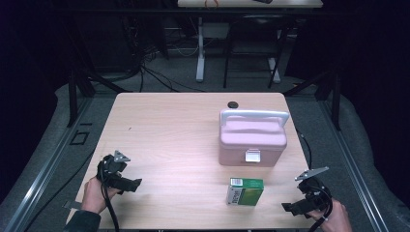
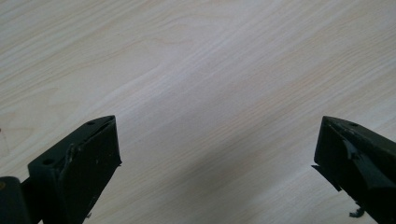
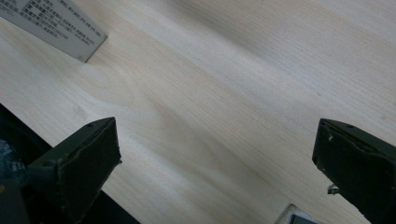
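The left gripper sits low over the near left part of the wooden table, its jaws spread wide with nothing but bare wood grain between them, as the left gripper view shows plainly. The right gripper hangs at the near right corner, its jaws likewise released and empty; in the right gripper view the gap between them frames bare tabletop and the table's near edge. The green carton lies on its side between the two grippers, nearer the right one and just beyond the reach of its tips; a printed grey-white corner of it shows well ahead of that gripper's jaws, off to their left. Farther from both pairs of jaws, behind the carton, stands a pink lidded case with its pale handle folded back and its latch facing the person.
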{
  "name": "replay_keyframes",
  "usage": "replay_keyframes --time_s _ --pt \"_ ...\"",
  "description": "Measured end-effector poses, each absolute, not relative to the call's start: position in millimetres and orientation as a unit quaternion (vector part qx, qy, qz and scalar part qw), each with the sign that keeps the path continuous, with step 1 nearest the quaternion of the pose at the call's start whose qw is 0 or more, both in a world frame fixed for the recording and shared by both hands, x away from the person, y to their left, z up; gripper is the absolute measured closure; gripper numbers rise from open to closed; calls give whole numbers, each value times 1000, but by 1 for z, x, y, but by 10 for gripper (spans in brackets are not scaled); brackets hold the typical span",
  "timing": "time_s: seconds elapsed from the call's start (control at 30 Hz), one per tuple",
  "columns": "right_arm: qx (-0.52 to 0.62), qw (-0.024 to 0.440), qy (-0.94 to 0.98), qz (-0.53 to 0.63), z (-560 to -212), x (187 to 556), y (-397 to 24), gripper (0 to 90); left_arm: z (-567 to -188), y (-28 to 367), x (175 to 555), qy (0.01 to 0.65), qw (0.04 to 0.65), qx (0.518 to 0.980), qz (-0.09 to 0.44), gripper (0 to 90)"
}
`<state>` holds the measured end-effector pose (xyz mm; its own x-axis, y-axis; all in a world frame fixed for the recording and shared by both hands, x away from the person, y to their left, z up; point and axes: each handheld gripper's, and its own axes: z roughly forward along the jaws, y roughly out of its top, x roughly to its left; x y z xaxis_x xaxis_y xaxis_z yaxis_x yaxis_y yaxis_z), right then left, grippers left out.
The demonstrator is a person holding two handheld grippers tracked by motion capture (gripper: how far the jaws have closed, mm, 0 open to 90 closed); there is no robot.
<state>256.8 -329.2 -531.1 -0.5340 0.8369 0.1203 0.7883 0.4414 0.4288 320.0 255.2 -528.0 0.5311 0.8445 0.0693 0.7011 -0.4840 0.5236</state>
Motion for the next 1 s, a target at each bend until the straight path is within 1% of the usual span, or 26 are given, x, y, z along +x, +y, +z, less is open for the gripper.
replay_keyframes --time_s 0.13,0.23,0.5,0.77,1.0 --pt "488 50 840 232 -528 257 -333 2 -526 250 321 452 220 849 159 3" --pt "489 55 839 233 -526 259 -335 1 -524 248 322 453 219 851 154 15" --pt "487 50 838 241 -513 266 -339 0 -518 236 333 443 230 857 130 3" --pt "469 68 848 238 -489 284 -337 0 -496 222 348 415 234 871 120 2" --pt "453 68 857 236 -476 297 -335 0 -475 205 362 386 226 887 115 2"
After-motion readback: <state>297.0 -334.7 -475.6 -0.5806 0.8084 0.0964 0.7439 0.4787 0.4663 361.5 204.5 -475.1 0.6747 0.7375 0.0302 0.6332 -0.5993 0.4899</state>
